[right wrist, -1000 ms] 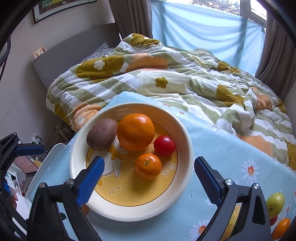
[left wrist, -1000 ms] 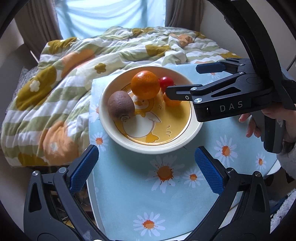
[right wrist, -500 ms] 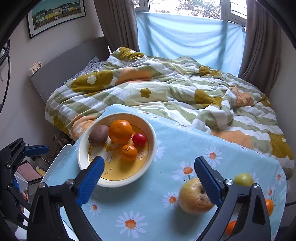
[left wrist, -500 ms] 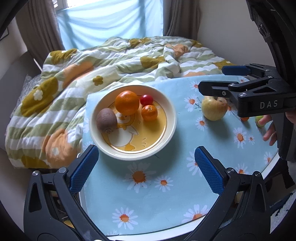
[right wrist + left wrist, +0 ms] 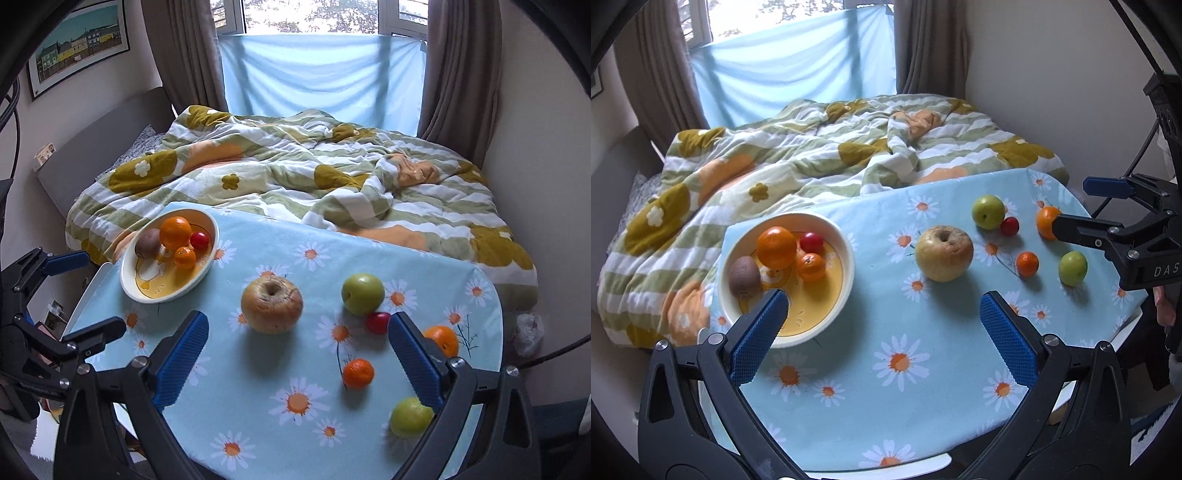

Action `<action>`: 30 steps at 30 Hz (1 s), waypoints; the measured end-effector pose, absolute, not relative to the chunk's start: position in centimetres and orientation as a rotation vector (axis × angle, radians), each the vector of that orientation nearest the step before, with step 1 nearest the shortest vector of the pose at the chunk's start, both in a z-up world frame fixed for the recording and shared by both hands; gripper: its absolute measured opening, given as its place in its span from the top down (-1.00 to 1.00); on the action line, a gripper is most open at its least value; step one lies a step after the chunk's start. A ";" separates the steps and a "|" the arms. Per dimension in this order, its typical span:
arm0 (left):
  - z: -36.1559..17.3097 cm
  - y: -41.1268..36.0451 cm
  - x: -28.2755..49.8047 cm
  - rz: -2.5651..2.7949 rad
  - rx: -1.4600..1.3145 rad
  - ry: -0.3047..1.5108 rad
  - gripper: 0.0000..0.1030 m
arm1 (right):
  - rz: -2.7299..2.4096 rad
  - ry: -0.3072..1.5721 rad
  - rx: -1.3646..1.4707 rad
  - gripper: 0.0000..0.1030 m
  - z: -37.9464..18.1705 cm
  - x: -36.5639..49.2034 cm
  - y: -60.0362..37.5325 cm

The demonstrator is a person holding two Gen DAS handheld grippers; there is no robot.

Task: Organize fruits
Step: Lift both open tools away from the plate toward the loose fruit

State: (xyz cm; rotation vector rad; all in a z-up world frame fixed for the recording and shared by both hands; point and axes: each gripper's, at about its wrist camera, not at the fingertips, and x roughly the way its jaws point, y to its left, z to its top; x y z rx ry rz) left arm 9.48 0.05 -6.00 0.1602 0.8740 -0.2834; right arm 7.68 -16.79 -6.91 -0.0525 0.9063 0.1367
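A cream bowl (image 5: 846,273) (image 5: 129,284) with a yellow duck picture stands at the table's left and holds a kiwi (image 5: 744,277), an orange (image 5: 775,246), a small mandarin (image 5: 811,266) and a cherry tomato (image 5: 811,242). Loose on the daisy cloth lie a big yellowish apple (image 5: 943,253) (image 5: 271,304), a green apple (image 5: 362,294), a red cherry tomato (image 5: 377,322), a mandarin (image 5: 357,373), an orange (image 5: 443,339) and a second green fruit (image 5: 410,417). My left gripper (image 5: 882,336) is open and empty above the table front. My right gripper (image 5: 295,358) is open and empty, above the table's front.
The table is round, covered with a light blue daisy cloth (image 5: 905,387). A bed with a flowered quilt (image 5: 295,177) lies right behind it. Walls stand on both sides, a curtained window behind.
Both grippers have pulled back and up from the bowl. The view has widened, so the loose fruits on the right of the table now show.
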 end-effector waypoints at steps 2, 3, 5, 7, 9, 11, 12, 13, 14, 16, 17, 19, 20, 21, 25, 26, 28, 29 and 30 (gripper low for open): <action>-6.2 -1.4 9.5 -0.291 0.162 0.876 -1.00 | 0.126 0.911 -0.060 -0.88 -7.1 7.0 -18.1; -6.3 -2.1 9.6 -0.296 0.165 0.881 -1.00 | 0.125 0.917 -0.065 -0.88 -7.3 6.8 -18.7; -6.7 -3.4 9.8 -0.293 0.180 0.888 -1.00 | 0.131 0.928 -0.065 -0.88 -7.8 6.3 -20.0; -7.2 -4.6 10.1 -0.291 0.200 0.896 -1.00 | 0.135 0.936 -0.066 -0.88 -8.3 6.0 -21.0; -7.8 -5.5 10.5 -0.296 0.214 0.904 -1.00 | 0.134 0.948 -0.069 -0.88 -8.9 5.8 -21.8; -8.4 -6.3 11.1 -0.311 0.220 0.915 -1.00 | 0.133 0.957 -0.061 -0.88 -9.7 5.5 -22.5; -8.8 -6.5 11.5 -0.318 0.223 0.921 -1.00 | 0.133 0.963 -0.053 -0.88 -10.1 5.5 -22.8; -9.2 -6.7 11.9 -0.325 0.227 0.926 -1.00 | 0.133 0.968 -0.049 -0.88 -10.5 5.4 -23.0; -9.6 -6.9 12.2 -0.333 0.230 0.929 -1.00 | 0.128 0.972 -0.051 -0.88 -10.9 5.4 -23.1; -10.4 -7.1 13.1 -0.354 0.236 0.933 -1.00 | 0.117 0.981 -0.061 -0.88 -11.6 5.4 -23.2; -10.8 -7.1 13.5 -0.367 0.239 0.937 -1.00 | 0.112 0.986 -0.062 -0.88 -12.0 5.4 -23.2; -11.7 -7.3 14.5 -0.390 0.243 0.949 -1.00 | 0.098 0.996 -0.064 -0.88 -12.7 5.5 -23.2; -12.1 -7.4 15.1 -0.405 0.247 0.957 -1.00 | 0.093 1.001 -0.065 -0.88 -13.1 5.6 -23.2; -12.4 -7.6 15.6 -0.416 0.255 0.964 -1.00 | 0.086 1.004 -0.067 -0.88 -13.4 5.6 -23.2; -13.8 -8.2 17.0 -0.473 0.304 0.976 -1.00 | 0.068 1.019 -0.065 -0.87 -14.5 6.1 -23.1; -14.1 -8.3 17.4 -0.490 0.307 0.984 -1.00 | 0.064 1.026 -0.062 -0.87 -14.9 6.3 -23.0; -14.9 -8.6 18.1 -0.523 0.309 1.005 -1.00 | 0.054 1.033 -0.063 -0.87 -15.5 6.7 -22.7; -15.2 -8.7 18.4 -0.535 0.313 1.011 -1.00 | 0.052 1.036 -0.065 -0.87 -15.8 6.9 -22.6; -15.6 -8.8 18.6 -0.547 0.318 1.014 -1.00 | 0.050 1.040 -0.070 -0.87 -16.1 7.1 -22.4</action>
